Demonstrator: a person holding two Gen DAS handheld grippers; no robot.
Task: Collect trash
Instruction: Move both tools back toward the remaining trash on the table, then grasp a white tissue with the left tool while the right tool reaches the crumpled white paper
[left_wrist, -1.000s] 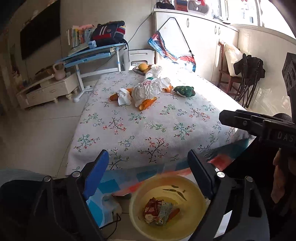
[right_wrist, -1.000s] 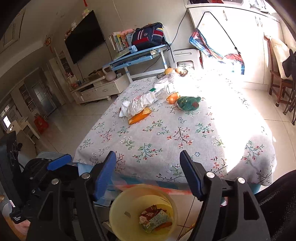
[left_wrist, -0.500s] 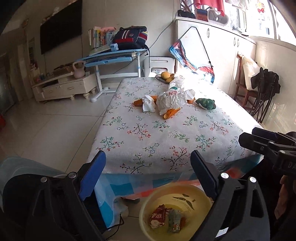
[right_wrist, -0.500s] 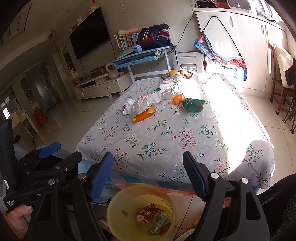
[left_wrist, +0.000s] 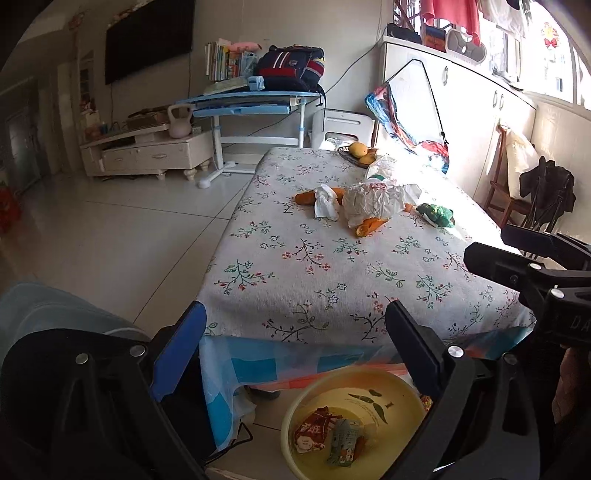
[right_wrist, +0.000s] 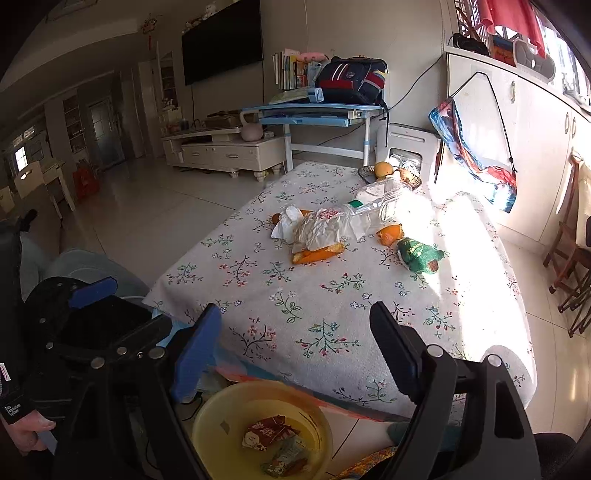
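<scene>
Wrappers (left_wrist: 325, 435) sit in yellow plastic basin (left_wrist: 399, 384) below you. Left gripper (left_wrist: 295, 347) and right gripper (right_wrist: 295, 343): jaws opening, nothing between. Next, reach for crumpled white paper (left_wrist: 373, 199) mid-table (left_wrist: 303, 273).

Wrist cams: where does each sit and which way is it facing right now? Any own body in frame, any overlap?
Left wrist: on the left gripper, jaws opening, empty; looks down-forward along the table; right gripper at its right edge.
Right wrist: on the right gripper, jaws opening, empty; same heading; left gripper and a hand at left.
Shared: table litter, yellow basin with wrappers below.
</scene>
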